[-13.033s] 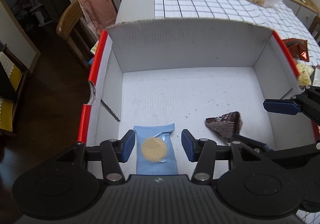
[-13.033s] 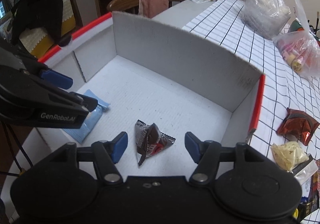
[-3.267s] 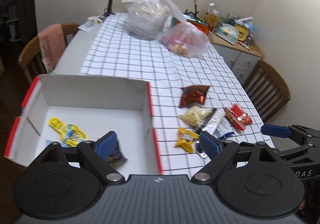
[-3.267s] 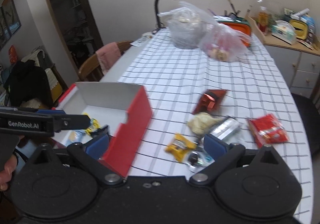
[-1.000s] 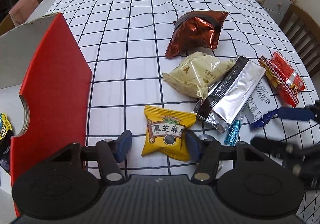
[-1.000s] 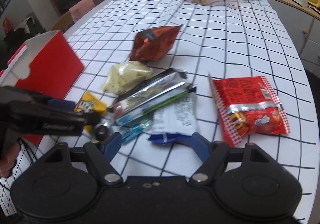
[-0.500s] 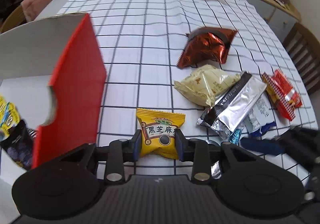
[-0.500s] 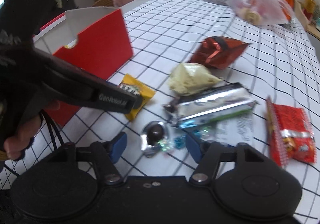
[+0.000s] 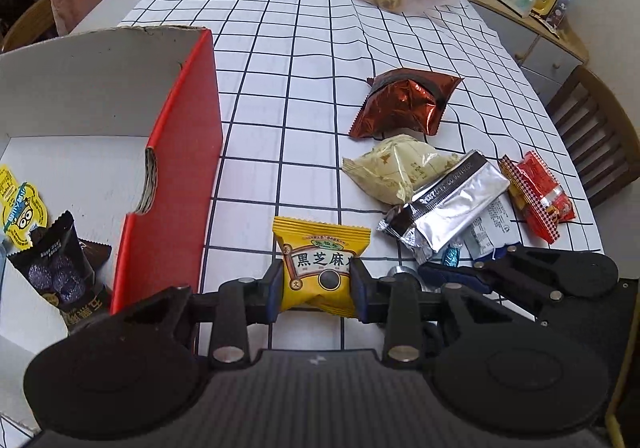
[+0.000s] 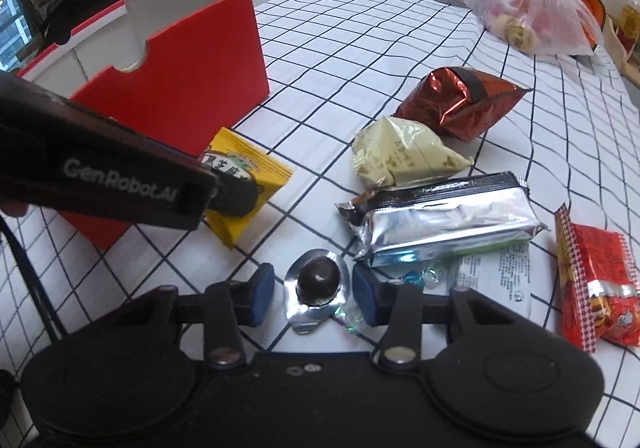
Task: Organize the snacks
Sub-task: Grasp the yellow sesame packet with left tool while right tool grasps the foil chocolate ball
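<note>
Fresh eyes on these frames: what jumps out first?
The yellow snack packet pinched in the left gripper, just right of the red box. Then the dark chocolate ball in silver wrapper between the right gripper pads, which have just been closing but don't clearly press it.

A glossy yellow plastic wrapper point(image 9: 320, 268) is seen beside a matt red cardboard box point(image 9: 176, 168), whose cut edges are shown as rough corrugated paper. Crinkled, shiny metallic foil is presented by the copper-red pouch point(image 9: 404, 104) and the silver packet point(image 10: 444, 220). A smooth checked tablecloth point(image 9: 296, 60) is spread underneath. Matt black plastic is shown on the left gripper point(image 9: 316, 288), with blue rubbery pads point(image 9: 275, 288).
</note>
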